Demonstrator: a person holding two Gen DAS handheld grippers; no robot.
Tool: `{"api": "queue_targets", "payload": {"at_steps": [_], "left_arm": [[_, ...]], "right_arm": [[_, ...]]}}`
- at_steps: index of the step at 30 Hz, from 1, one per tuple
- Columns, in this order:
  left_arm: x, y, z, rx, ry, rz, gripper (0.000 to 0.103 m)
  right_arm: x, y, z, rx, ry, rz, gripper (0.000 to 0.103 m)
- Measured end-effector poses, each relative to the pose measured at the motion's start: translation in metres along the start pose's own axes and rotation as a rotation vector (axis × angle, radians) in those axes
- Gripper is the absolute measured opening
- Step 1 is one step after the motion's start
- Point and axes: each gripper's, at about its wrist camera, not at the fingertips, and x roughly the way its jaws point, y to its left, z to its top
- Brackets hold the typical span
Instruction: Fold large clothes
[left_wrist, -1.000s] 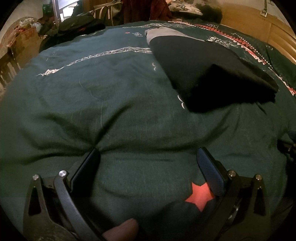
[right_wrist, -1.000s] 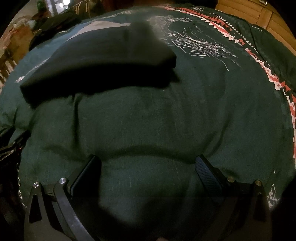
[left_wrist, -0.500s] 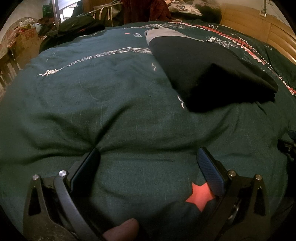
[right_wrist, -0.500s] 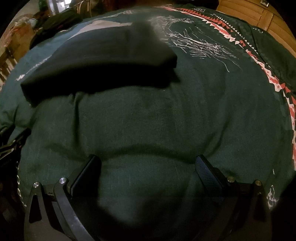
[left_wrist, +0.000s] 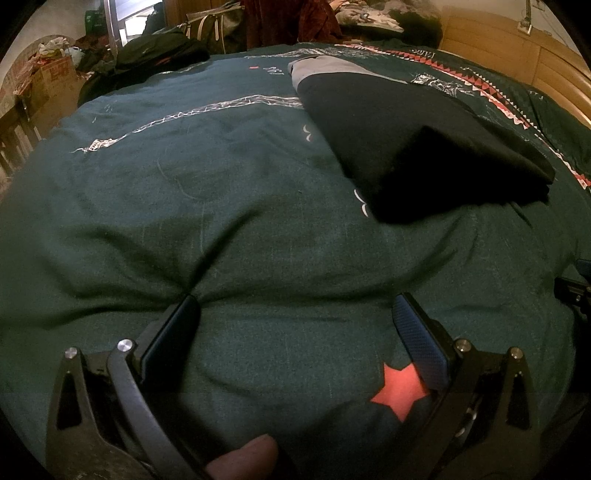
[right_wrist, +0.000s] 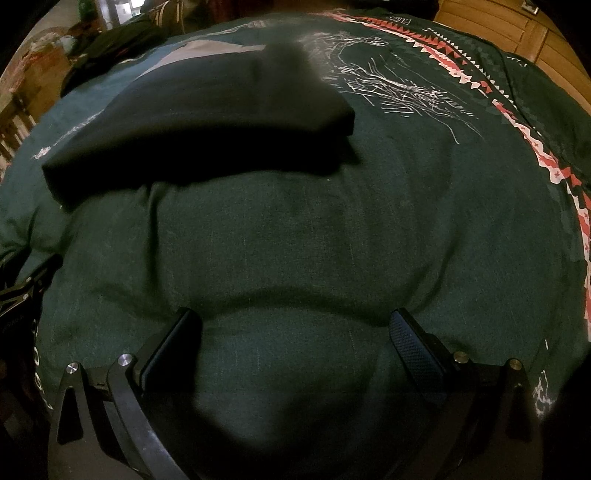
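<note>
left gripper: the left gripper (left_wrist: 295, 314) sits low over the bedding, jaws spread wide with nothing between them but the cover; a fingertip (left_wrist: 243, 458) shows at its base.
right gripper: the right gripper (right_wrist: 295, 328) is likewise spread apart and empty, fingers (right_wrist: 410, 339) resting at or just above the cover; contact cannot be told.
garment: a folded black fabric garment with a grey band at its far end (left_wrist: 417, 147) lies ahead and to the right of the left gripper, and ahead and to the left of the right gripper (right_wrist: 207, 125), so it is between the two, well beyond the fingertips.
state of fold: it looks like a compact, layered rectangle with a thick near edge; probably most of the folding is done.
handling: soft, limp and light by the look; layers will likely slide and sag if lifted by one corner.
where to grip: likely best at the two near corners, pinching all layers at the thick folded edge.
bedding: a dark green quilted bed cover with white line prints, a red star and a red-white zigzag border (left_wrist: 221, 221) puffs up underneath; a low pinch may catch it too.
surroundings: a wooden headboard (left_wrist: 517, 55) lies far right, cluttered bags far left.
</note>
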Motion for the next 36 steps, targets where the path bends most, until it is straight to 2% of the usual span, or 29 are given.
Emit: {"api": "queue_targets", "payload": {"at_steps": [6,8,10,12,15,17,19,21,22,24,26,29,30,31,32,33,34,36], "left_arm": [[-0.001,0.001,0.001,-0.003,0.01,-0.01,0.103],[-0.004,0.003,0.006,-0.001,0.033,-0.04,0.103],[-0.01,0.012,0.012,-0.001,0.067,-0.099,0.103],[-0.03,0.022,0.02,-0.009,0.027,-0.11,0.103],[-0.061,0.043,0.045,-0.01,-0.073,-0.062,0.103],[-0.067,0.064,0.07,-0.029,-0.119,-0.014,0.103],[-0.058,0.089,0.096,-0.062,-0.145,0.038,0.103],[-0.037,0.115,0.121,-0.089,-0.154,0.088,0.103],[-0.02,0.128,0.134,-0.104,-0.15,0.112,0.103],[0.01,0.147,0.152,-0.133,-0.128,0.135,0.103],[0.039,0.159,0.167,-0.151,-0.117,0.15,0.103],[0.084,0.167,0.182,-0.155,-0.085,0.158,0.103],[0.104,0.167,0.181,-0.162,-0.04,0.167,0.103],[0.135,0.168,0.175,-0.166,0.089,0.171,0.103],[0.145,0.167,0.173,-0.168,0.116,0.17,0.103],[0.141,0.167,0.176,-0.176,0.079,0.175,0.103],[0.142,0.166,0.176,-0.181,0.084,0.181,0.103],[0.141,0.166,0.173,-0.187,0.08,0.173,0.103]], "right_arm": [[-0.001,0.001,0.0,0.0,0.001,-0.002,0.103],[-0.001,0.004,0.0,-0.005,0.003,-0.01,0.103],[0.0,0.006,0.002,-0.016,0.008,-0.019,0.103],[-0.006,0.003,0.003,0.001,-0.004,-0.009,0.103],[-0.032,0.009,0.002,0.002,-0.065,-0.054,0.103],[-0.065,0.027,0.009,-0.039,-0.163,-0.06,0.103],[-0.091,0.049,0.029,-0.066,-0.254,-0.038,0.103],[-0.096,0.083,0.074,-0.117,-0.316,0.018,0.103],[-0.088,0.098,0.095,-0.142,-0.314,0.041,0.103],[-0.05,0.126,0.143,-0.174,-0.252,0.087,0.103],[-0.02,0.141,0.178,-0.182,-0.234,0.106,0.103],[0.018,0.154,0.23,-0.174,-0.251,0.064,0.103],[0.031,0.154,0.242,-0.167,-0.252,0.052,0.103],[0.054,0.156,0.254,-0.163,-0.237,0.041,0.103],[0.075,0.155,0.255,-0.164,-0.202,0.024,0.103],[0.101,0.151,0.257,-0.162,-0.151,0.029,0.103],[0.114,0.145,0.252,-0.134,-0.169,0.073,0.103],[0.112,0.143,0.253,-0.12,-0.2,0.081,0.103]]}}
